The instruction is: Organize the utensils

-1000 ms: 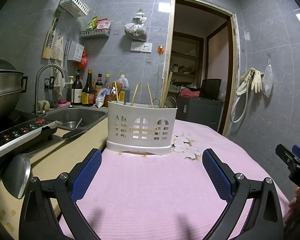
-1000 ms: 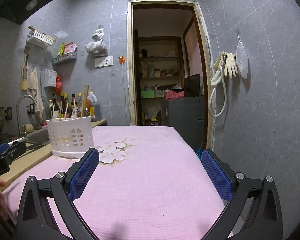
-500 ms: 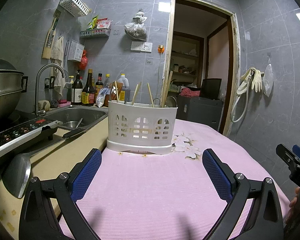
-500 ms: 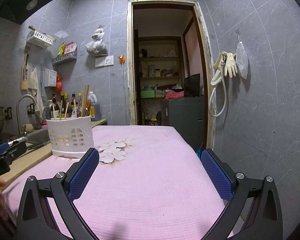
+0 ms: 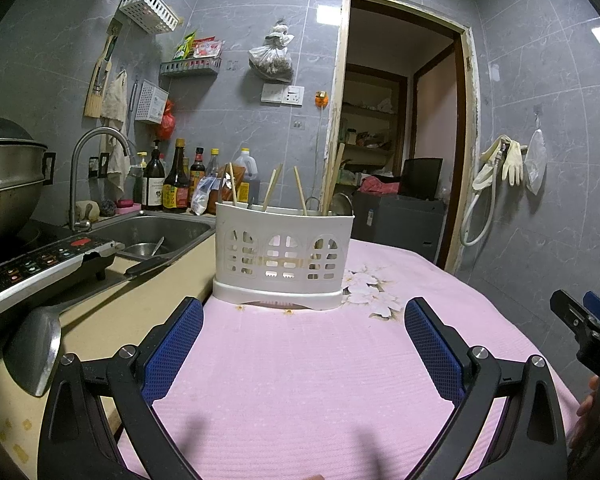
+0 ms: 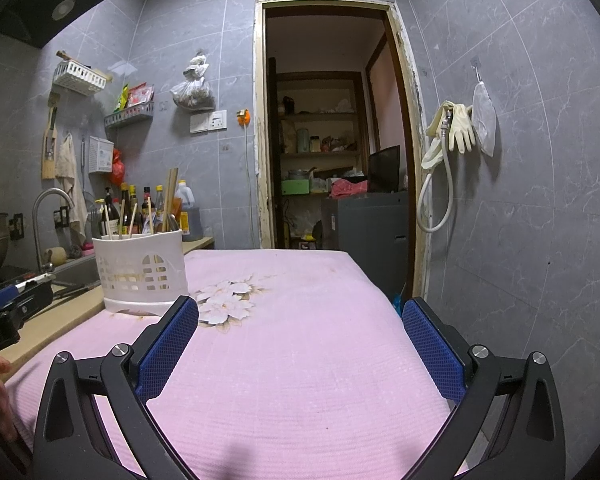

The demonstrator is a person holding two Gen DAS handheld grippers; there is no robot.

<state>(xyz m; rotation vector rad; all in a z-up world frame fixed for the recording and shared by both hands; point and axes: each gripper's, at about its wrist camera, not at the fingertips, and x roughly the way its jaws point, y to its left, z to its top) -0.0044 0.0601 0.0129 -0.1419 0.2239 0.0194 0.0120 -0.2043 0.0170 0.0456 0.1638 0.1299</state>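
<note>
A white slotted utensil holder [image 5: 283,255] stands upright on the pink cloth [image 5: 300,380], with wooden chopsticks [image 5: 332,178] and a metal spoon [image 5: 342,204] sticking out of it. My left gripper [image 5: 303,312] is open and empty, held just in front of the holder. The right wrist view has the same holder [image 6: 142,270] at the left, with chopsticks [image 6: 171,196] standing in it. My right gripper [image 6: 300,314] is open over bare pink cloth [image 6: 300,360], to the right of the holder and apart from it.
A metal ladle [image 5: 32,354] lies on the beige counter [image 5: 140,300] at the left, beside an induction cooker [image 5: 32,268] and a big steel pot [image 5: 8,184]. Behind are a sink [image 5: 156,232], faucet [image 5: 86,168] and sauce bottles [image 5: 176,184]. An open doorway [image 6: 332,140] lies beyond.
</note>
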